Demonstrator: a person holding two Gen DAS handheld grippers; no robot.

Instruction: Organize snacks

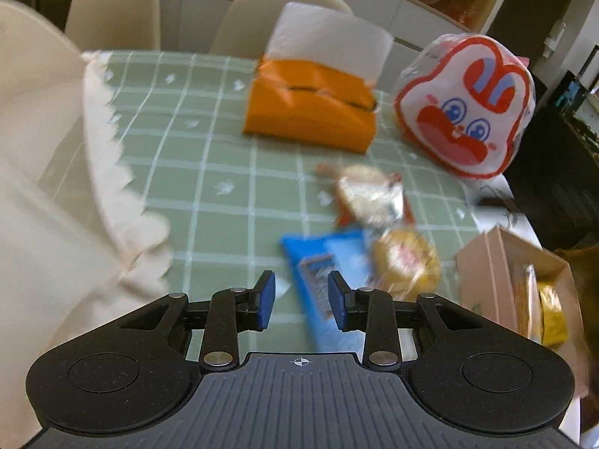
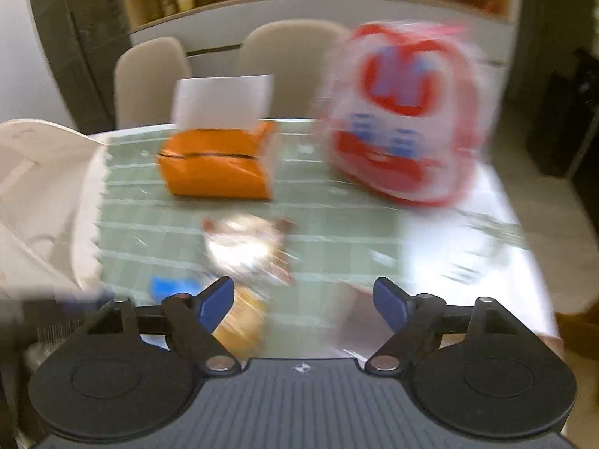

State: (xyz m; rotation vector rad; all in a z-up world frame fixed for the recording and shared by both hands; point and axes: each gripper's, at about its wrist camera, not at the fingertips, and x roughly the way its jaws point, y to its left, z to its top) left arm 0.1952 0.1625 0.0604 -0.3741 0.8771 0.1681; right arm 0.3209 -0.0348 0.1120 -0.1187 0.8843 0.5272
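On the green checked tablecloth (image 1: 209,172), beige chairs (image 1: 116,7) at twelve o'clock, the blue foil snack packet (image 1: 322,262) lies just beyond the empty left gripper (image 1: 301,301), jaws spread like the right gripper (image 2: 304,305).

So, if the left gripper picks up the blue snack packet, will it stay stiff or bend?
The blue packet looks flat and thin, so it probably flexes and weighs little. Its glossy wrapper may slip between the left gripper pads.

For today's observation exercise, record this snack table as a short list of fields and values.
surface: green checked tablecloth
storage: cardboard box, some packets inside
loose snacks: blue packet, yellow packet, red and white packet
other items: orange tissue box, rabbit-face bag
left gripper: open, empty, above blue packet
right gripper: open, empty
image quality: motion blur
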